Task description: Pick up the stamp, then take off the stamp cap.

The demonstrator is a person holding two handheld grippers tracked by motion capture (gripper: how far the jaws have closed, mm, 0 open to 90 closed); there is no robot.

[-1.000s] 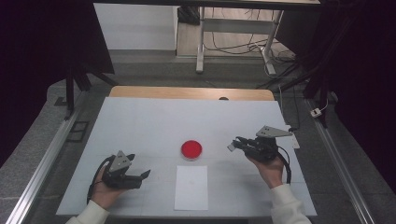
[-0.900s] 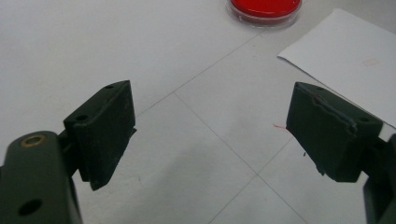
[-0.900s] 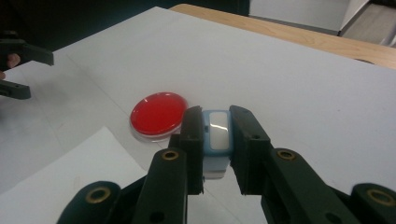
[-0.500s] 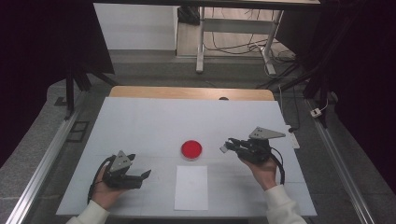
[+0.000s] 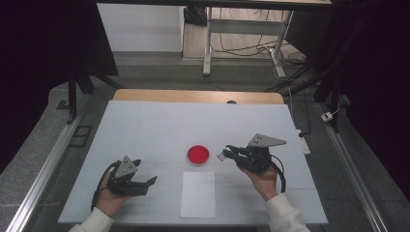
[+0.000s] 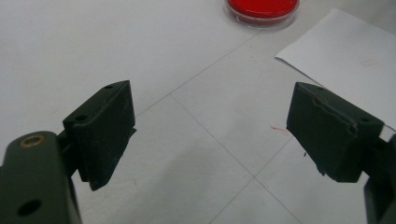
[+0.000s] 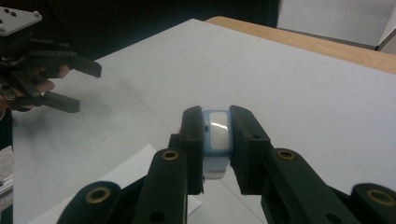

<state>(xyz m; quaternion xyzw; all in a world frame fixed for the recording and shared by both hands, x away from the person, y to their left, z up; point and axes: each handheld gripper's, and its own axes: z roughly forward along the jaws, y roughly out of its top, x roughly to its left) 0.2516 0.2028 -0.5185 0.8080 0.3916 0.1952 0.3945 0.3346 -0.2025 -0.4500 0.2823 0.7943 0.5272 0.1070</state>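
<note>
A white table cover (image 5: 159, 121) spreads across the table, and a white paper sheet (image 5: 198, 193) lies at its near edge between the two hands. Just beyond the sheet sits a round red dish (image 5: 198, 154). The left gripper (image 5: 147, 184) rests near the sheet's left side with its jaws wide apart and holding nothing. The right gripper (image 5: 225, 153) hovers just right of the dish, its jaws clamped on a small light-blue and white block (image 7: 216, 133).

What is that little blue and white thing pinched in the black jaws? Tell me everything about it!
The small blue-rimmed block with a glossy white face looks like plastic. It sits upright, squeezed from both sides between the right gripper's two black jaws, lifted above the white table. What it is exactly is unclear. In the high view it shows pale, beside the red round dish.
</note>
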